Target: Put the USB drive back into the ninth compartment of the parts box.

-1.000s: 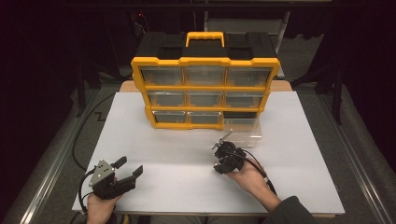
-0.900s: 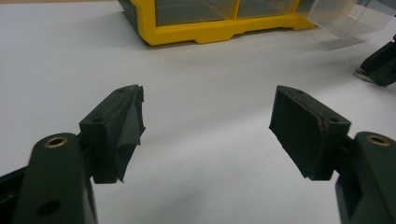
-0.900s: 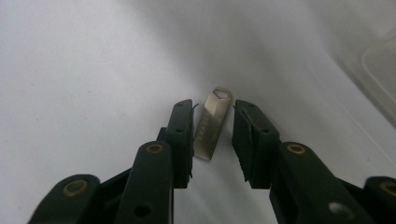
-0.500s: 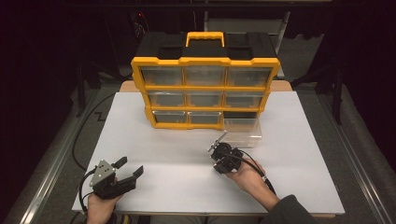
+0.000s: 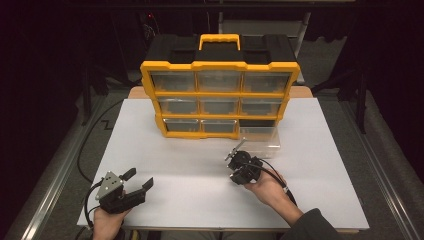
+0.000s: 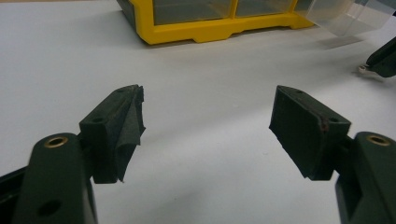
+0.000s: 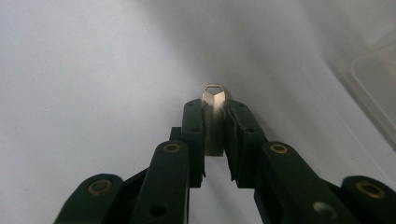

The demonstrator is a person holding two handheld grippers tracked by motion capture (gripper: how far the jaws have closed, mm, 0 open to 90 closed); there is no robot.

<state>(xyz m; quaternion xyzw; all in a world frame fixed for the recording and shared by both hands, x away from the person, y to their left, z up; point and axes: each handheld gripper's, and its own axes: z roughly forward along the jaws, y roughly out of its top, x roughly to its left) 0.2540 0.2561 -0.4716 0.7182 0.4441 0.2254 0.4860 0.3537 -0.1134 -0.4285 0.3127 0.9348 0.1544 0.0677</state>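
Organizer (image 5: 220, 95), drawer (image 5: 260, 137) block rear; front free.

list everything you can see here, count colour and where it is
yellow and black plastic drawer cabinet: 1, yellow frame, black top, yellow handle, at the far middle of the table
clear plastic drawer: 1, transparent, pulled out and lying on the table in front of the cabinet's lower right slot
small flat silver metal piece with a loop end: 1, silver, clamped between the right gripper's jaws
white table top: 1, white, under everything
left gripper: 1, black with a grey plate, near left corner of the table, jaws wide apart and empty
right gripper: 1, black, near the clear drawer
hands: 2, at the near edge, one holding each gripper
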